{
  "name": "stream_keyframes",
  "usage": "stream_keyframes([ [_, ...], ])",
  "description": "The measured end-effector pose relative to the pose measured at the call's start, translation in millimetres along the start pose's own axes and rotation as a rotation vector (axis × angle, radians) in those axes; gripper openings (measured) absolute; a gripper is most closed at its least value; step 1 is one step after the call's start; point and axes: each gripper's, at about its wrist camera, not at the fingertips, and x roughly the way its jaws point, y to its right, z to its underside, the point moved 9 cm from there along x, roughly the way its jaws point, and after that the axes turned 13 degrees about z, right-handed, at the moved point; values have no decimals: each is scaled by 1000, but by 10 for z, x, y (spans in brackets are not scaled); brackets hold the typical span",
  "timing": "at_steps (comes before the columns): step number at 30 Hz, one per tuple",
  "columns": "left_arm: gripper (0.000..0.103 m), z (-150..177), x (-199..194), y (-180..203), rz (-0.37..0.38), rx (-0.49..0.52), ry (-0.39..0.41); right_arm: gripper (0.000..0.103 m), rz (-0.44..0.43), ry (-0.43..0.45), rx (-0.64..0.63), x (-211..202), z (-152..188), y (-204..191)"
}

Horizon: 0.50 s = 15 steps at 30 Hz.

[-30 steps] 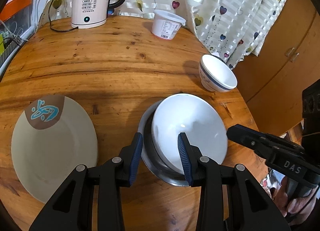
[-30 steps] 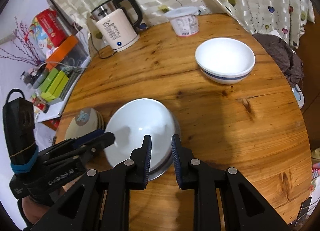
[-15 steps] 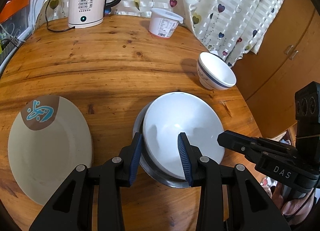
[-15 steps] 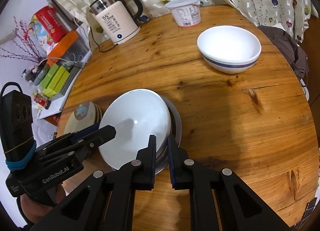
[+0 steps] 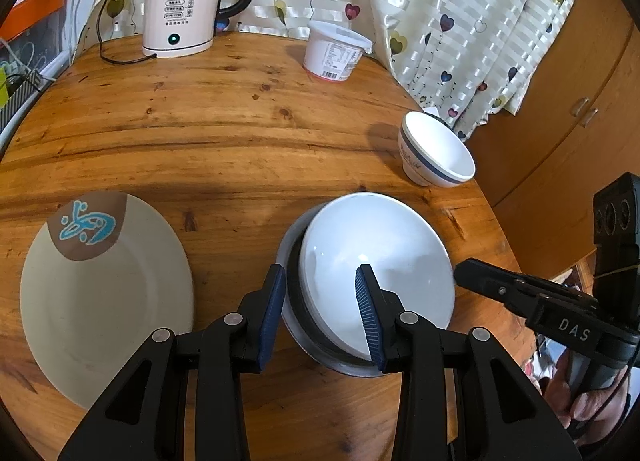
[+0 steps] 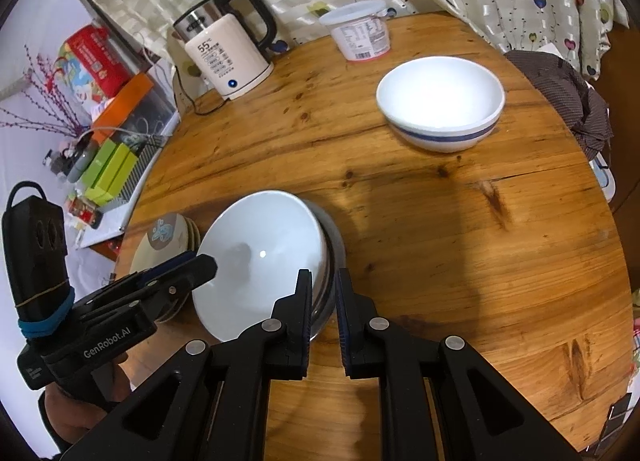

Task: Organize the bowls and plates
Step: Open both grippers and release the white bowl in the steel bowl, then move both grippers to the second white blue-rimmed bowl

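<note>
A round wooden table (image 5: 248, 149) is shown before a heart-patterned curtain (image 5: 460, 21), with a wooden cabinet (image 5: 568, 121) at right. At lower centre, a white bowl (image 5: 376, 261) is nested, tilted, in a steel bowl (image 5: 292, 309). A blue-banded bowl (image 6: 440, 101), empty, stands apart at upper right of the right wrist view. One cream plate (image 5: 104, 293), one kettle (image 5: 180, 9) and one lidded tub (image 5: 336, 51) are counted. The left gripper (image 5: 320, 301) is held half-open astride the nested rims, not gripping; the right gripper (image 6: 323, 303) is closed narrowly on the stacked rims.
</note>
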Motion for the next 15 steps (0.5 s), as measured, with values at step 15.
stream_keyframes([
  [15,47,-138,-130,74,-9,32,55,27,7,39,27,-147,-107,175],
])
